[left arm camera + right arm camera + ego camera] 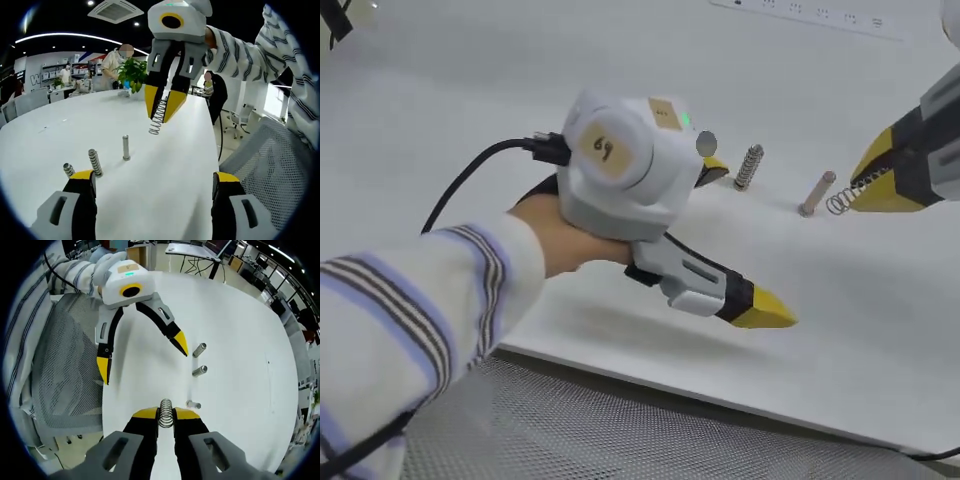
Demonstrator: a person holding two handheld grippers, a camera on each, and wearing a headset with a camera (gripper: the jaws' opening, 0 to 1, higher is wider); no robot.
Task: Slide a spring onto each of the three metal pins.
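Observation:
Three metal pins stand in a row on the white table (620, 90). Two carry springs (94, 161) (69, 170); the third pin (126, 147) is bare. In the head view the bare pin (817, 193) stands right of a sprung pin (749, 167). My right gripper (166, 414) is shut on a loose spring (166, 419), held just above and beside the bare pin (193, 404). In the head view that spring (842, 197) hangs at the right gripper (868, 192) tips. My left gripper (752, 245) hovers wide open with nothing between its jaws, near the sprung pins.
A grey mesh chair back (620, 430) sits below the table's near edge. A black cable (470, 175) trails from the left gripper. A white power strip (810, 15) lies at the table's far side. Desks, a plant (132, 75) and people stand beyond.

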